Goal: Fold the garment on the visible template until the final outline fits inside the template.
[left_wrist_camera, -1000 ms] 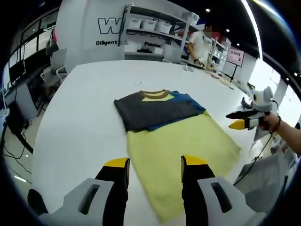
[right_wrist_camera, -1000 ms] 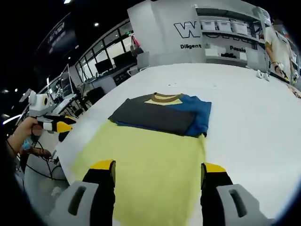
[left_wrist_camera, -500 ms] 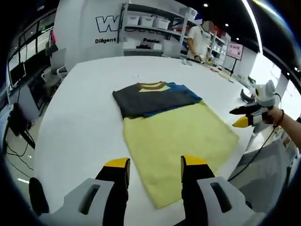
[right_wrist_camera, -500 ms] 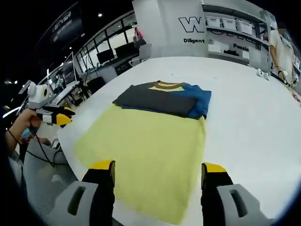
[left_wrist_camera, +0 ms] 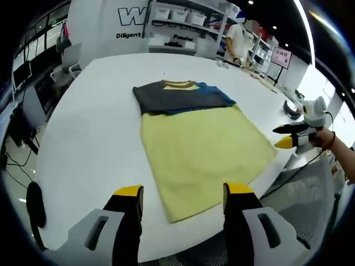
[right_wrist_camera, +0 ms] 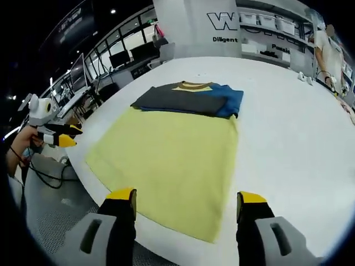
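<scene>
A garment is laid on a white counter, folded into a flat band of dark grey with blue at one end and a tan collar at the far edge. In the right gripper view the garment is seen with its blue end turned toward the right of the frame. Just beside it, on the near side, a pale yellow template is spread flat, with its far edge touching the garment's near edge. The garment is not seen to lie within the template; it is placed beyond the yellow sheet's far edge. In the right gripper view the template is seen to reach close to the counter's near rim.

The left gripper is held above the counter's near rim, with its yellow-tipped fingers spread apart and nothing between them. The right gripper is held likewise, with its fingers parted and nothing grasped, above the template's near corner.

The right gripper is also seen at the right of the left gripper view, held in a hand off the counter's edge. The left gripper is seen at the left of the right gripper view, well apart from the template.

Shelves with bins are set against the far wall, and a person is stood beside them.
</scene>
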